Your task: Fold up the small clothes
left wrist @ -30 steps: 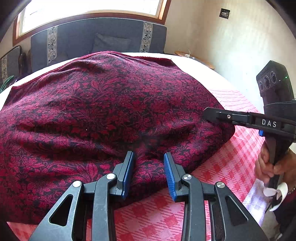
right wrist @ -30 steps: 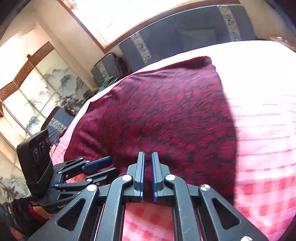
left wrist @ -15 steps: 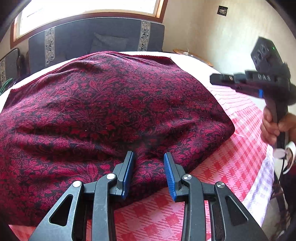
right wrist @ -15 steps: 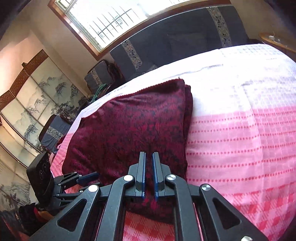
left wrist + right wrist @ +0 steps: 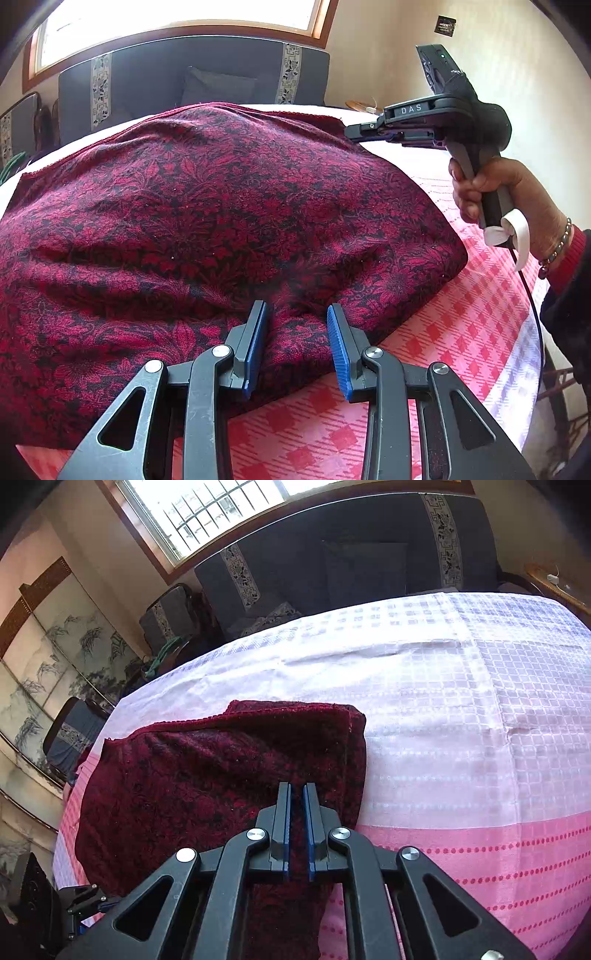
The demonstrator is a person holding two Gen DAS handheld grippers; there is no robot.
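Observation:
A dark red and black floral cloth lies folded on the table's pink checked tablecloth. At its near edge, my left gripper has its blue pads set a little apart, with a hump of the cloth filling the gap between them. My right gripper hovers above the cloth's far right corner, held in a person's hand. In the right wrist view the right gripper shows only a thin slit between its pads, with nothing in it. The cloth lies below it, near its right edge.
A dark sofa stands behind the table under a window. A small wooden side table is at the back right, and a painted folding screen is on the left. The table's edge runs close on the right.
The right gripper has travelled from beside the cloth's near right part to above its far right corner. The left gripper and the cloth have not moved.

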